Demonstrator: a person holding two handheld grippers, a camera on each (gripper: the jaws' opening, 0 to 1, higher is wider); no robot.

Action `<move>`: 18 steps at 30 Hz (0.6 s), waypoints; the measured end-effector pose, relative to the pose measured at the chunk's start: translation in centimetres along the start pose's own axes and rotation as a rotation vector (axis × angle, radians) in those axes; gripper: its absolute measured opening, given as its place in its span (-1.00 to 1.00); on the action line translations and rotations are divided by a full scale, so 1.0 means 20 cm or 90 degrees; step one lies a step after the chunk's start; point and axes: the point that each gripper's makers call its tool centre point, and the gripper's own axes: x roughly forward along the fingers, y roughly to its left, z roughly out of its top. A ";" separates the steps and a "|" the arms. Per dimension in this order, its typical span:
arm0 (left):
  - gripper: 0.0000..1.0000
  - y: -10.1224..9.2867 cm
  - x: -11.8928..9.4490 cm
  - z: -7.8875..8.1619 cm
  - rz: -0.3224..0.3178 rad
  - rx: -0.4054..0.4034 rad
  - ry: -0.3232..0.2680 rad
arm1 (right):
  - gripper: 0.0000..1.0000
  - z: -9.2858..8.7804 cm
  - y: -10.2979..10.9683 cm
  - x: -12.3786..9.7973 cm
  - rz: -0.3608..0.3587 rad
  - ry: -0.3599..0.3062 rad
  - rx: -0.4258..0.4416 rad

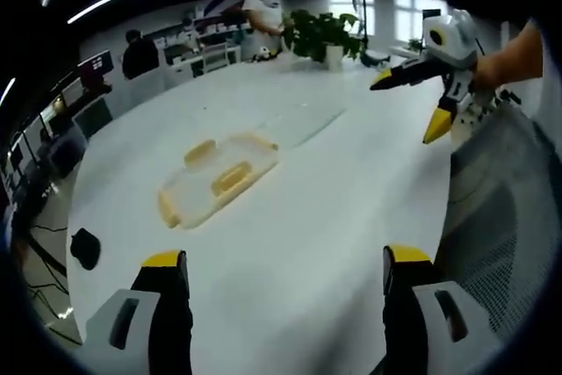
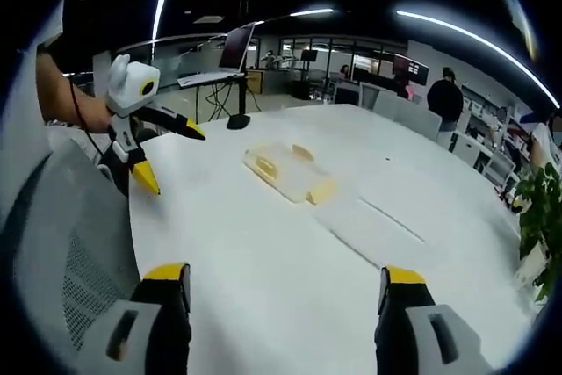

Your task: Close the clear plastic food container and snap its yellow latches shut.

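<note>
The clear plastic container with yellow latches lies on the white table, ahead of my left gripper, which is open with nothing between its jaws. A second flat clear piece lies just beyond it; its outline is faint. My right gripper hangs open over the table's far right, held by a hand. In the right gripper view the container sits mid-table with the clear piece to its right. My right gripper is open and well short of it. The left gripper hovers open at the left.
A mesh chair stands at the table's right edge. A small black object lies near the left edge. At the far end is a potted plant, with people behind it. A laptop on a stand stands beyond the table.
</note>
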 end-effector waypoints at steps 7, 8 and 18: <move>0.78 0.02 0.01 0.02 -0.005 0.002 -0.001 | 0.76 0.01 0.02 0.04 0.014 0.007 -0.002; 0.77 0.03 0.01 0.02 -0.006 0.003 -0.001 | 0.76 0.01 0.02 0.05 0.016 0.009 -0.005; 0.75 0.07 0.03 0.00 -0.009 0.011 0.007 | 0.66 0.03 0.00 0.09 0.033 0.022 -0.017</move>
